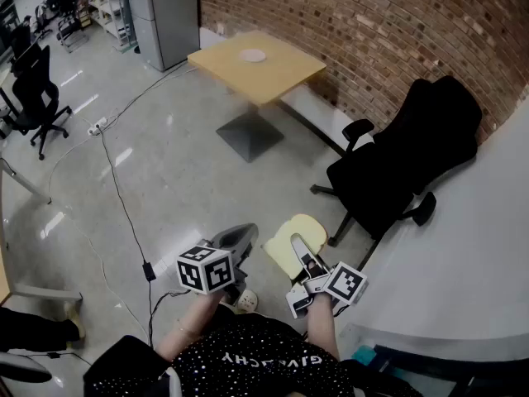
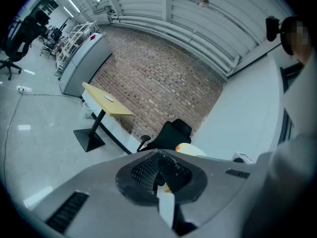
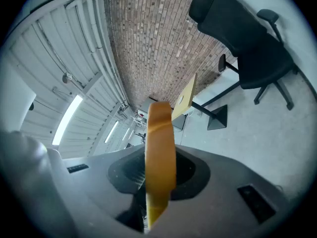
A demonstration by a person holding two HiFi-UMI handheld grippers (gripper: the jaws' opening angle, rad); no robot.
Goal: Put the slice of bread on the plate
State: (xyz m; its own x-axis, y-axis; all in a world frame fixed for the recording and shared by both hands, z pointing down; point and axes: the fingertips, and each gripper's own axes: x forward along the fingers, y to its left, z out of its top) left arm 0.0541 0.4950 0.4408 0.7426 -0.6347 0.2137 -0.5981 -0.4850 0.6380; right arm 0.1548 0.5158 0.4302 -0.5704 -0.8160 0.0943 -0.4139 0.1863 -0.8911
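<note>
A pale yellow slice of bread point(image 1: 283, 245) is held out in front of me, well above the floor, with my right gripper point(image 1: 304, 253) shut on it. In the right gripper view the slice point(image 3: 159, 152) stands edge-on between the pads. My left gripper point(image 1: 242, 236) hovers just left of it, shut with nothing in it; its ribbed pads point(image 2: 148, 170) meet at the tips. A small white plate point(image 1: 252, 55) lies on a square wooden table point(image 1: 273, 77) far ahead, also seen as the plate point(image 2: 109, 98) in the left gripper view.
A black office chair point(image 1: 405, 164) stands right of the way to the table, near the brick wall point(image 1: 372, 23). A white counter point(image 1: 471, 246) runs along my right. Cables point(image 1: 116, 188) cross the shiny floor at left, and a grey cabinet point(image 1: 165, 15) stands behind the table.
</note>
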